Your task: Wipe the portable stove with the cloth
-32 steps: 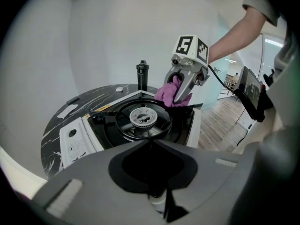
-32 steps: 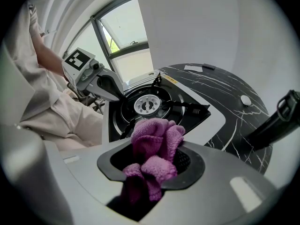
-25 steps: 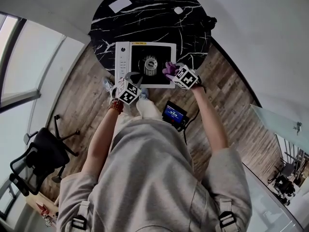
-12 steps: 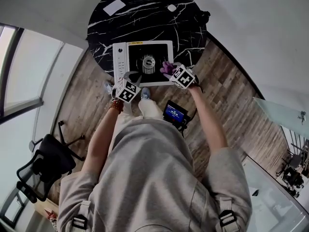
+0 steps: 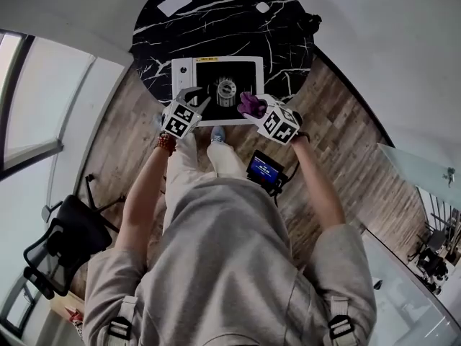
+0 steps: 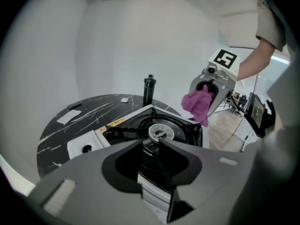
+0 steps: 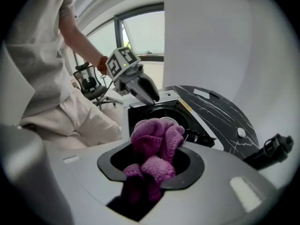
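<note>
Nearest stands the person in a light grey top and pale trousers, with a small black device with a blue screen (image 5: 263,170) at the hip over the wood-plank floor (image 5: 346,135). A beaded bracelet (image 5: 166,143) sits on the left wrist.

The left gripper (image 6: 150,149) hangs over the near left corner of the white portable stove with a black top (image 5: 189,74). Its jaws have just been opening and stand a little apart. Nothing is between them, and only the stove shows through the gap.

The right gripper (image 5: 259,109) is clamped on the bunched purple terry cloth (image 7: 157,144), which fills the space between its jaws and bulges out past the tips. It holds the cloth over the stove's near right corner, and from the left gripper view the cloth looks lifted clear of the stove top.

The stove sits at the near edge of the round black marble table with white veins (image 5: 216,27), its control panel to the left and its round metal burner (image 5: 226,90) in the middle.

Towards the table's far edge lie a white rectangular sheet (image 5: 176,4) at the left and a small white oval object (image 5: 262,7) further right. A black upright object (image 5: 310,26), too small to identify, stands at the right edge.
</note>
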